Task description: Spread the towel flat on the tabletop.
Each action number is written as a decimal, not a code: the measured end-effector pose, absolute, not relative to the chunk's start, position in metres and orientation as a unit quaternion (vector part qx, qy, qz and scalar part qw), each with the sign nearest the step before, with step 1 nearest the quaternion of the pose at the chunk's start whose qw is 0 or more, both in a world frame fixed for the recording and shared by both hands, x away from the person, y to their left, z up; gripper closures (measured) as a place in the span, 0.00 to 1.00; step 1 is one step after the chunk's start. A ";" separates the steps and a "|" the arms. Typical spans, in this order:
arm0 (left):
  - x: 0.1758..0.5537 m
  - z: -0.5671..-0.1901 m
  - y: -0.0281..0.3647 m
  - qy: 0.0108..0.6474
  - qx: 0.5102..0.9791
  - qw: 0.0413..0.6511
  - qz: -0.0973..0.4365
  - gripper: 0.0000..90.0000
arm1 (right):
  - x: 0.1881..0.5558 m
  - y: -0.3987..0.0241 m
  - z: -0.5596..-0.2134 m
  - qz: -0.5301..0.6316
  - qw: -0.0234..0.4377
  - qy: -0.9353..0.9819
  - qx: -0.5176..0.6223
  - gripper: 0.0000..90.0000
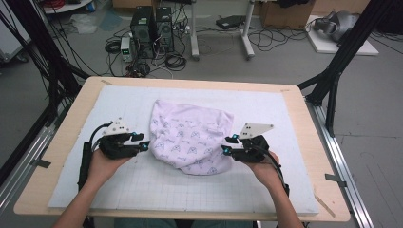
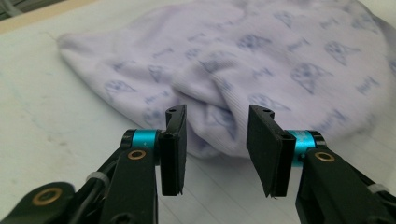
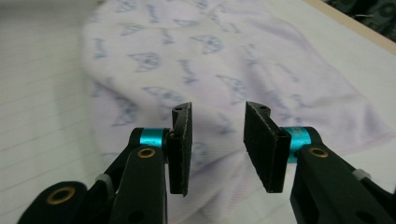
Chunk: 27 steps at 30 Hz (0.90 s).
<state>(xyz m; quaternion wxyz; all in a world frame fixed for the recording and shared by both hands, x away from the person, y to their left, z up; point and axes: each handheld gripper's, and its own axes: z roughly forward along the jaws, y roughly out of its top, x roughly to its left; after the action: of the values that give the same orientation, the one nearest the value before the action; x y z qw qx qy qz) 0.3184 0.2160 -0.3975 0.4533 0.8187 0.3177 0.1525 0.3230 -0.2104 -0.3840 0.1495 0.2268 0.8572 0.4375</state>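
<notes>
Cloth (image 1: 190,140), 1 pale lilac piece printed with small blue figures, lies bunched in the middle of the white gridded mat (image 1: 142,190) that covers the table (image 1: 304,123). It is folded over itself unevenly, with a rounded lump toward the person's side and a flatter flap running back.

At its left edge sits the left gripper (image 1: 146,144), at its right edge the right gripper (image 1: 224,151), each held low and aimed inward at the fabric. In the left gripper view the left gripper (image 2: 217,140) has its jaws parted with a fold of the cloth (image 2: 243,70) just beyond the tips, nothing pressed between the pads. The right gripper view shows the same: the right gripper (image 3: 218,140) released, jaws apart, the cloth (image 3: 210,60) lying under and past them but not pinched.

As I read it, the step in hand is the approach for a 2-sided pickup (folding or spreading, I can't tell which). The next move calls for each gripper to slide forward until an edge sits between its pads, then clench on a single layer rather than a wad, since the bunched lump could come up doubled.

Count: 1 cloth, 1 mat, 1 table, 2 grippers, 2 hands. Behind the table, 2 dark computer towers (image 1: 152,31) stand on the floor among cables.
</notes>
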 end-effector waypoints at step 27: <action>0.308 -0.425 0.174 0.274 0.849 0.431 0.134 0.96 | 0.307 -0.181 -0.440 0.396 0.092 0.891 0.203 0.96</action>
<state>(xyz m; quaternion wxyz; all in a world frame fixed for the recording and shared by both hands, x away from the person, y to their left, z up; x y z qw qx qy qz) 0.3079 0.1736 -0.4247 0.4314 0.8491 0.2739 0.1337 0.3069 -0.1812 -0.4399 0.0916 0.2028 0.8908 0.3963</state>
